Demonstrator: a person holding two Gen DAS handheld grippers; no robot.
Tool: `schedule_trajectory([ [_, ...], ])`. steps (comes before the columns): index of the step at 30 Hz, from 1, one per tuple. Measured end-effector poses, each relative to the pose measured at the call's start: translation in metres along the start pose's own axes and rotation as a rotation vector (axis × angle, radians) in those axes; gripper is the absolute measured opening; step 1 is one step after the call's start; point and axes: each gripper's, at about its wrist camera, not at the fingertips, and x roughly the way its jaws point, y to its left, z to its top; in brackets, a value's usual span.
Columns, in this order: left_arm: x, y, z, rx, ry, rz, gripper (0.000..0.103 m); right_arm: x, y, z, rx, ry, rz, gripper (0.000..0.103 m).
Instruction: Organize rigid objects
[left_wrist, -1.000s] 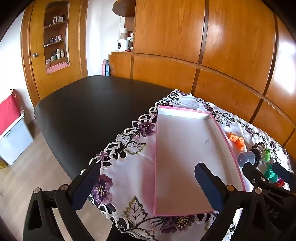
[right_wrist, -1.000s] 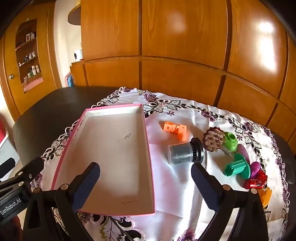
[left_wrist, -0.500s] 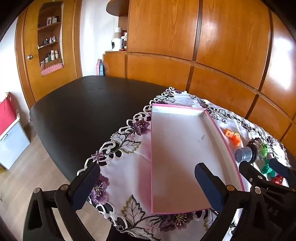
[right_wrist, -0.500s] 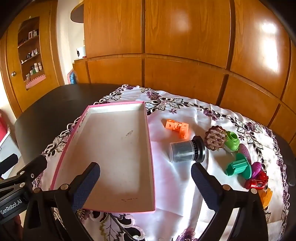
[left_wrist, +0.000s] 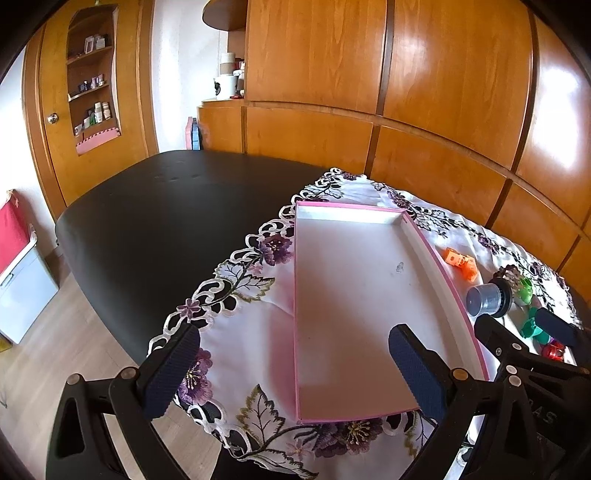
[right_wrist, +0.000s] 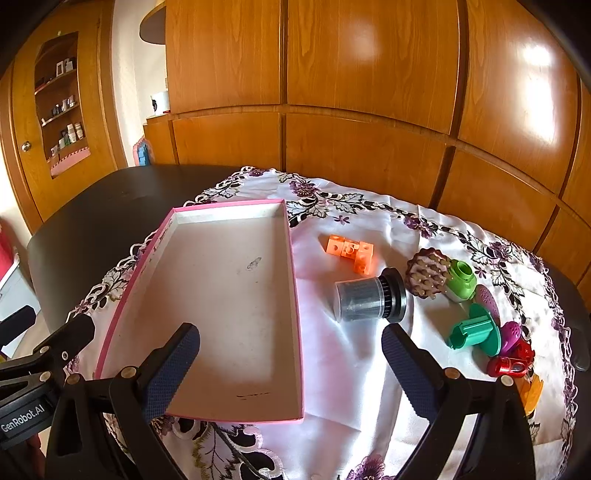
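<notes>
Toys of hard moulded plastic are laid loose on the embroidered tablecloth (right_wrist: 369, 354), right of the pink-rimmed cardboard box (right_wrist: 291, 295), presumably for sorting into it: orange cube blocks (right_wrist: 351, 251), a ribbed grey cylinder with black cap (right_wrist: 369, 297), a studded brown disc (right_wrist: 426, 273), green pieces (right_wrist: 474, 330). The box is shown shallow, matte, unfilled. The right gripper (right_wrist: 290, 363) and the left gripper (left_wrist: 293, 367) are held wide apart, gripping nothing, above the box's near end.

Big black table (left_wrist: 155, 221) with a white floral embroidered tablecloth (right_wrist: 369, 369) draped over its right part. Behind it, glossy wood-panel cabinets (right_wrist: 369, 92) run across the far wall. Far left there's a wooden door (left_wrist: 92, 110) with built-in shelves holding little bottles, and a grey bin with a red lid (left_wrist: 18, 280) sits on the floor at left.
</notes>
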Motion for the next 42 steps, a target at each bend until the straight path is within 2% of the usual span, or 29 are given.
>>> schedule_trajectory([
  [21, 0.002, -0.008, -0.001, 0.031, 0.022, -0.025, 0.103, 0.003, -0.010, -0.002, 0.020, 0.007, 0.002, 0.100],
  [26, 0.002, -0.016, -0.001, 0.074, 0.019, -0.013, 0.103, 0.004, -0.017, -0.001, 0.014, 0.007, 0.018, 0.100],
  [29, 0.000, -0.024, 0.002, 0.126, 0.000, -0.020, 0.103, 0.004, -0.035, 0.004, 0.034, 0.005, 0.016, 0.100],
  [32, -0.001, -0.032, 0.010, 0.155, -0.008, -0.063, 0.103, 0.004, -0.063, 0.010, 0.056, 0.003, -0.020, 0.100],
  [36, 0.006, -0.044, 0.023, 0.178, 0.029, -0.127, 0.103, 0.006, -0.112, 0.019, 0.075, 0.015, -0.109, 0.100],
  [42, 0.017, -0.072, 0.045, 0.223, 0.068, -0.194, 0.103, 0.013, -0.176, 0.015, 0.111, 0.037, -0.162, 0.100],
])
